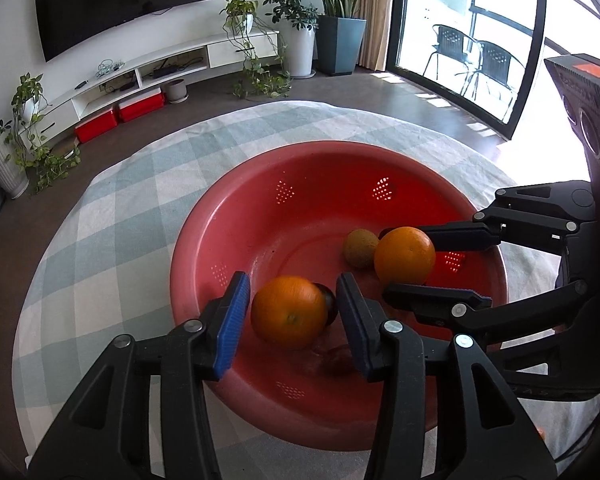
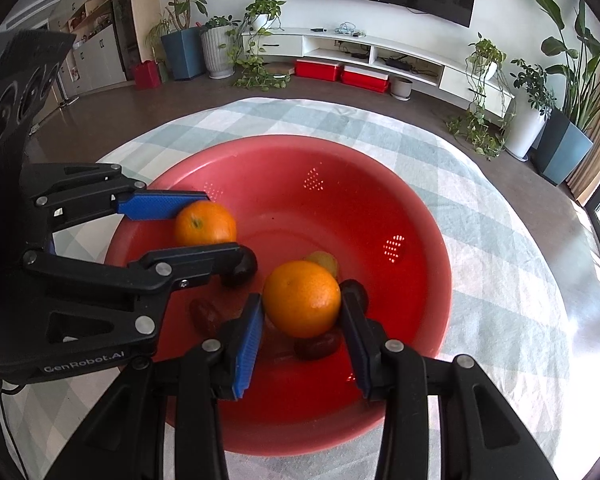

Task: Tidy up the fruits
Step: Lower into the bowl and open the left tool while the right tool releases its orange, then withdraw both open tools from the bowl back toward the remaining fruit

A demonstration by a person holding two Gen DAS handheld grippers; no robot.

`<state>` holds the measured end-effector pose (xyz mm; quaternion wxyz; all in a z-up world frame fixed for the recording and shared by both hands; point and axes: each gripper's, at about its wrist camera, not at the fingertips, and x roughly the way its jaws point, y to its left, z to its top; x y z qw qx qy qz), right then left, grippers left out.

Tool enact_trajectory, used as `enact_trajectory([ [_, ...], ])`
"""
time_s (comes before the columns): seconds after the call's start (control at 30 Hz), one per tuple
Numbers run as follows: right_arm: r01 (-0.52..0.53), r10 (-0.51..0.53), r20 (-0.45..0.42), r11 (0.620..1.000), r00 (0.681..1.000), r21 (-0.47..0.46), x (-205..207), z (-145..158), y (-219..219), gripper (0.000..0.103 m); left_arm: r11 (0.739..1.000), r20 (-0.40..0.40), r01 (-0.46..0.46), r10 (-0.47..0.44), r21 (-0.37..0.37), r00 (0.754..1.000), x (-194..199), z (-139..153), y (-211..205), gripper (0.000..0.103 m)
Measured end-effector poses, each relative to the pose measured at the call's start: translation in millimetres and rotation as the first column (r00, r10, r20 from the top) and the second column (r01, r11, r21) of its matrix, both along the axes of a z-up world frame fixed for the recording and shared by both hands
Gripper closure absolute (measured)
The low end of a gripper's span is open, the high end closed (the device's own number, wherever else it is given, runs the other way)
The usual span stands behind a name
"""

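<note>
Over the red basin (image 1: 320,184), which stands on the counter (image 1: 140,208) with a checked cloth, both tools point down at a slant, each around one orange.

The left hand-held gripper (image 1: 292,280) has its blue pads apart. The left orange (image 1: 290,312) lies between them, but a thin gap shows beside the pad on the left, so I judge that it is not clamped and rests low against the near wall of the basin. A dark round fruit (image 1: 328,304) sits just behind this orange, touching it, next to the other pad.

The right hand-held gripper (image 2: 301,296) is clamped on the right orange (image 2: 302,308): both pads lie against its sides, with no gap that I can see. This orange hangs near the middle of the basin, above some smaller fruits: a brownish-green fruit (image 1: 360,248) behind it and two dark red ones (image 2: 318,346) on the floor of the basin.

I think the reason is simple. Fruits are collected in one basin, so each is carried over the rim and let go low, where it cannot roll away. It seems the left orange is already delivered, and the right one is not yet released. How high it hangs above the small fruits, I cannot tell.
</note>
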<state>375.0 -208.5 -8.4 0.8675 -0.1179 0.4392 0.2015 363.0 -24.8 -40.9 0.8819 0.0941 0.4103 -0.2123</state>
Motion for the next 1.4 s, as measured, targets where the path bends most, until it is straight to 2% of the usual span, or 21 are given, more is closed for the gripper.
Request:
enact_trajectory([
  [0.23, -0.004, 0.004, 0.000, 1.000, 1.000, -0.010, -1, 2, 1, 0.060, 1.000, -0.005, -0.001, 0.001, -0.006, 1.000, -4, 2, 0, 0.057],
  [0.33, 0.014, -0.014, 0.014, 1.000, 1.000, -0.011, 0, 3, -2, 0.047, 1.000, 0.004, -0.012, 0.013, -0.020, 1.000, -7, 5, 4, 0.054],
  [0.43, 0.013, -0.013, 0.021, 1.000, 1.000, 0.001, -3, 6, -4, 0.043, 0.999, 0.009, -0.022, 0.023, -0.034, 1.000, -11, 10, 9, 0.050],
  [0.5, 0.013, -0.013, 0.028, 1.000, 1.000, -0.001, -6, 7, -5, 0.041, 0.998, 0.018, -0.029, 0.030, -0.048, 0.999, -17, 14, 12, 0.045],
  [0.57, 0.016, -0.016, 0.033, 1.000, 0.999, 0.004, -10, 9, -8, 0.041, 0.997, 0.036, -0.026, 0.029, -0.072, 0.999, -26, 21, 15, 0.021],
  [0.7, 0.027, -0.029, 0.051, 0.999, 0.998, 0.042, -24, 20, -17, 0.035, 0.995, 0.082, -0.017, 0.025, -0.101, 0.996, -51, 37, 16, 0.007],
  [0.73, 0.037, -0.040, 0.060, 0.998, 0.997, 0.053, -28, 23, -21, 0.029, 0.994, 0.091, -0.017, 0.027, -0.108, 0.996, -58, 41, 17, 0.001],
  [0.97, 0.110, -0.131, 0.092, 0.972, 0.987, 0.206, -78, 40, -62, 0.012, 0.993, 0.130, 0.010, 0.005, -0.118, 0.991, -122, 54, 16, 0.000],
  [1.13, 0.168, -0.195, 0.069, 0.943, 0.978, 0.289, -120, 35, -86, 0.010, 0.991, 0.125, 0.024, -0.008, -0.130, 0.992, -176, 46, 11, 0.000],
  [1.27, 0.208, -0.232, 0.035, 0.922, 0.972, 0.326, -151, 25, -97, 0.009, 0.986, 0.083, -0.004, 0.018, -0.164, 0.996, -210, 33, 12, 0.000],
  [1.4, 0.233, -0.253, 0.021, 0.917, 0.967, 0.323, -179, 17, -99, 0.009, 0.988, 0.033, -0.018, 0.023, -0.157, 0.999, -239, 17, 8, 0.000],
])
